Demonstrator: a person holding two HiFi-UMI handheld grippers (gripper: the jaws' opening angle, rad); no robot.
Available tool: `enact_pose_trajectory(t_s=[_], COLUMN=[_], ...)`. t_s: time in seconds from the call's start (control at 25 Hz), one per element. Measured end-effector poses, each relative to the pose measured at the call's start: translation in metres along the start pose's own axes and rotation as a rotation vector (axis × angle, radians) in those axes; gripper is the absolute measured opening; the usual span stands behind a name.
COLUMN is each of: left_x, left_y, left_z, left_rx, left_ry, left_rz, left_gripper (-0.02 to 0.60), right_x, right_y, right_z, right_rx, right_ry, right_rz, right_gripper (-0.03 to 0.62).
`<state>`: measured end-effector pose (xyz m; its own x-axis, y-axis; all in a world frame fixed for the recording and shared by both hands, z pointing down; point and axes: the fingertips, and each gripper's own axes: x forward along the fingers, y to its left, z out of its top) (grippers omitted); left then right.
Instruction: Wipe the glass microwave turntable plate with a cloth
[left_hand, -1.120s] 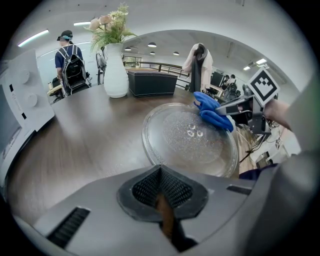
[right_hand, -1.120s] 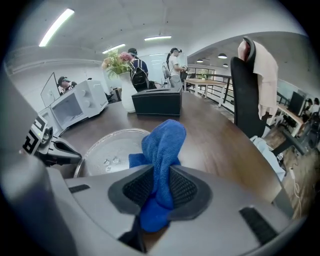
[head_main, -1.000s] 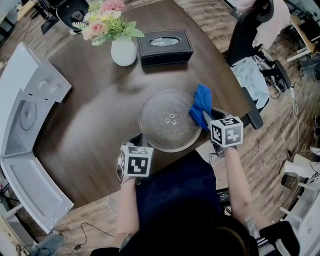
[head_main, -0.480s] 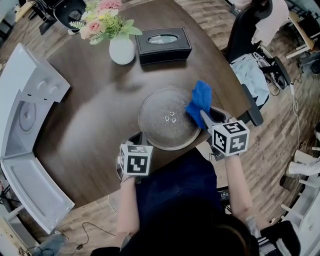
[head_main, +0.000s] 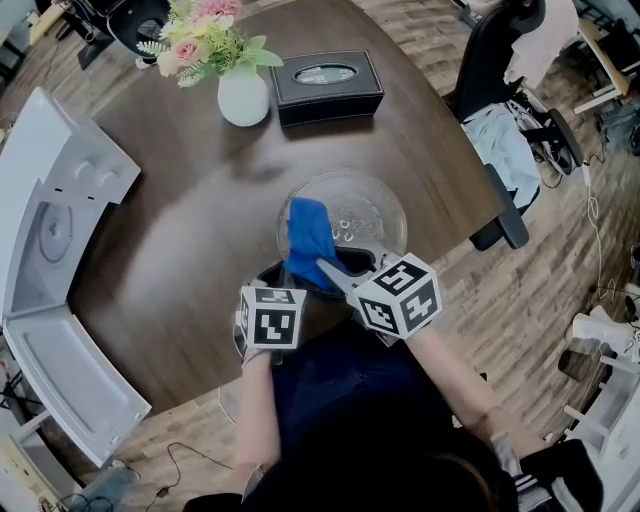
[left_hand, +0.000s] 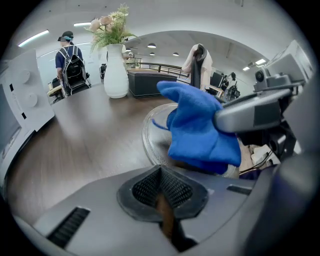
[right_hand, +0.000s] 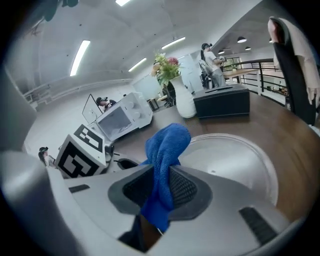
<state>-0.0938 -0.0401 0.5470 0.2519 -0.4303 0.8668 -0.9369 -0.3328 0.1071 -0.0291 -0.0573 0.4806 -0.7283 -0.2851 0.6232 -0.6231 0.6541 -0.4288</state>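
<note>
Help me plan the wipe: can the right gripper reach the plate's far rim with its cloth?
Probably yes: the right gripper, shut on the blue cloth, is over the plate, and nothing lies between cloth and far rim.

**Materials and finishes: table, plate and tools**
Plate (head_main: 372, 212): clear glass, glossy. Cloth (head_main: 308, 240): blue, plush pile, matt. Table (head_main: 180, 230): dark wood grain, low sheen. Vase (head_main: 246, 100): white, smooth, glazed look. Box (head_main: 330, 85): black, leather-like, matt, with a glossy top panel. Microwave (head_main: 55, 190): white, smooth; plastic or painted metal, cannot tell. Right gripper (right_hand: 161, 180): smooth grey plastic shell, black ribbed pads. Floor (head_main: 560, 290): wood-look planks.
</note>
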Motion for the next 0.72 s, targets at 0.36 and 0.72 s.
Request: enact_pose_trajectory(t_s=[0.36, 0.72], left_x=[0.0, 0.001], left_y=[0.0, 0.003], left_z=[-0.001, -0.006], left_rx=[0.005, 0.018], left_ry=[0.008, 0.026], left_rz=[0.002, 0.019], left_gripper=[0.002, 0.002], right_x=[0.045, 0.053], right_y=[0.017, 0.014], right_z=[-0.034, -0.046], right_rx=[-0.058, -0.155], right_ry=[0.132, 0.188], right_rz=[0.033, -0.001], right_gripper=[0.074, 0.073])
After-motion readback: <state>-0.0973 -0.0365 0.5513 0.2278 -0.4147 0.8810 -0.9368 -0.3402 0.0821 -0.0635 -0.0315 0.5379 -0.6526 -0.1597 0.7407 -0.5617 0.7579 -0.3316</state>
